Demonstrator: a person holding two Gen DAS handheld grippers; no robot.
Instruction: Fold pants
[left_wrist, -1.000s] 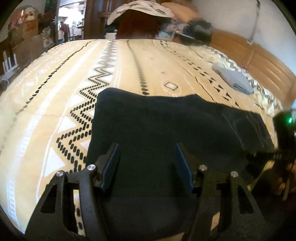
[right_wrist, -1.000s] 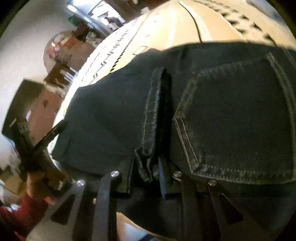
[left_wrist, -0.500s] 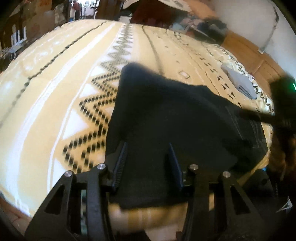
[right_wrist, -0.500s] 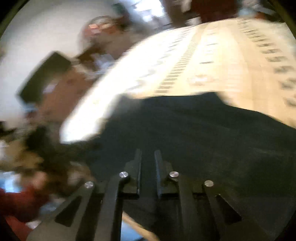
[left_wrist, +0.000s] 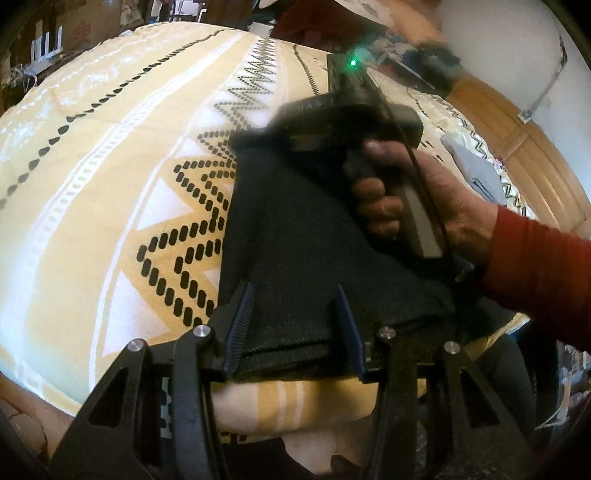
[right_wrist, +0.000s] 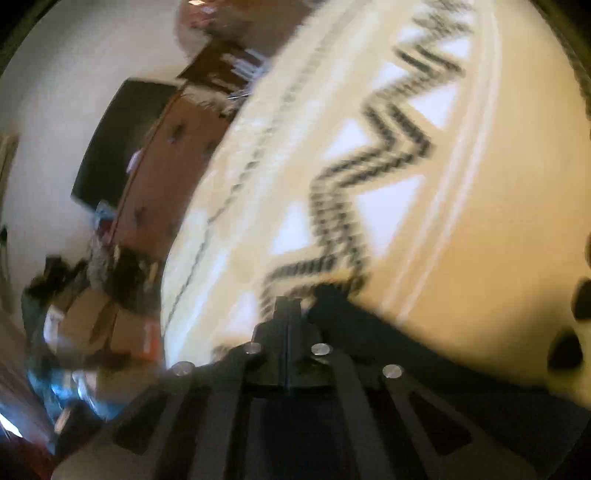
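Dark denim pants (left_wrist: 295, 251) lie folded on the yellow patterned bedspread (left_wrist: 110, 177) near the bed's front edge. My left gripper (left_wrist: 293, 325) is open, its blue-padded fingers (left_wrist: 240, 325) astride the pants' near edge. In the left wrist view the right gripper's body (left_wrist: 354, 107), held by a hand in a red sleeve, sits over the far part of the pants. In the blurred right wrist view my right gripper (right_wrist: 287, 306) has its fingers pressed together, with dark pants fabric (right_wrist: 424, 354) under and behind it; whether cloth is pinched is unclear.
A folded grey garment (left_wrist: 476, 166) lies at the far right of the bed beside the wooden headboard (left_wrist: 517, 122). Clutter and boxes stand beyond the bed's far end. A brown cabinet (right_wrist: 162, 173) with a dark screen stands off the bed's side.
The right gripper has swung from the waistband across over the pants toward the far left. The left gripper has narrowed but stays open at the near edge.
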